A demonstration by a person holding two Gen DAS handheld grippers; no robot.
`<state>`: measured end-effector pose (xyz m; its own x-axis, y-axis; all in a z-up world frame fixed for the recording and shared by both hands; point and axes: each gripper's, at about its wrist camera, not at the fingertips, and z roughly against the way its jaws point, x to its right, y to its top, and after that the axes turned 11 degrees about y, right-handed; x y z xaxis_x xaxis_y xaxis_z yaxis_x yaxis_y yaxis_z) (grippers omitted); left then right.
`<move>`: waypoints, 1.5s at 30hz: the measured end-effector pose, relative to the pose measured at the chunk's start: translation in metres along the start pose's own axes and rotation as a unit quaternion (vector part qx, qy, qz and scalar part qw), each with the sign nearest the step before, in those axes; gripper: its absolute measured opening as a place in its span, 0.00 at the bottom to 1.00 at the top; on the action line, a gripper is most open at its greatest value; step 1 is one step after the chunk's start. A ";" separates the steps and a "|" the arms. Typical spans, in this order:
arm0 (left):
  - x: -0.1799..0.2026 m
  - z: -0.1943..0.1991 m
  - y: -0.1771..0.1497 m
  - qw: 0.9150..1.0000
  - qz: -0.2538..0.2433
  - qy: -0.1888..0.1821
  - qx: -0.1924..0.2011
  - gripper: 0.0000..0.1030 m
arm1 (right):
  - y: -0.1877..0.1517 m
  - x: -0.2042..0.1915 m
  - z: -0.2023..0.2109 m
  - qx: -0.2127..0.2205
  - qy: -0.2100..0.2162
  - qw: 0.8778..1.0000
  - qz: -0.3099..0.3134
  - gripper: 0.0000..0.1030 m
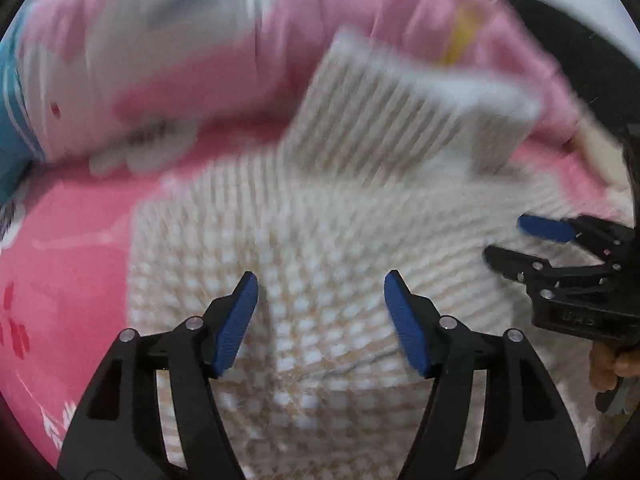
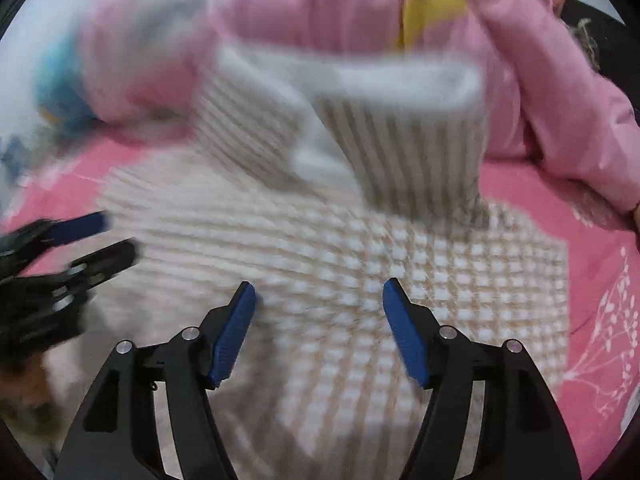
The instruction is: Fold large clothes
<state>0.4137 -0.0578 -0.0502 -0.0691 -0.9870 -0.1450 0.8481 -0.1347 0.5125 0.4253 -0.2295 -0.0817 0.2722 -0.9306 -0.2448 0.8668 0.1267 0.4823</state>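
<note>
Both grippers empty: left gripper (image 1: 321, 322) and right gripper (image 2: 319, 330) have fingers spread, nothing between the pads. Checked beige garment (image 1: 320, 288) lies flat on the pink bed cover (image 1: 60, 240), directly under and ahead of both finger pairs; its ribbed sleeve (image 2: 404, 140) sits folded across the body beyond the fingertips. Looks like a between-folds step: one fold laid, grip let go. Next move probably needs a fresh pinch on an edge, fingers lowered onto cloth. Frames blurred.
</note>
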 end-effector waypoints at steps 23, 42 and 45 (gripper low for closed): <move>-0.036 0.131 -0.114 0.998 -0.001 0.022 0.056 0.67 | -0.145 -0.005 0.185 0.071 -0.010 0.997 -0.037 0.76; -0.014 0.124 -0.230 0.998 0.030 0.051 0.012 0.81 | -0.278 -0.042 0.156 0.048 -0.070 0.995 -0.048 0.85; -0.020 0.127 -0.244 0.998 0.043 0.047 0.011 0.83 | -0.286 -0.046 0.150 0.048 -0.084 0.994 -0.043 0.91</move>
<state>0.1417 -0.0168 -0.0649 0.0538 -0.9827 -0.1770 0.8367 -0.0524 0.5452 0.1020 -0.2740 -0.0821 0.1193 -0.9817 -0.1485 0.8379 0.0193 0.5456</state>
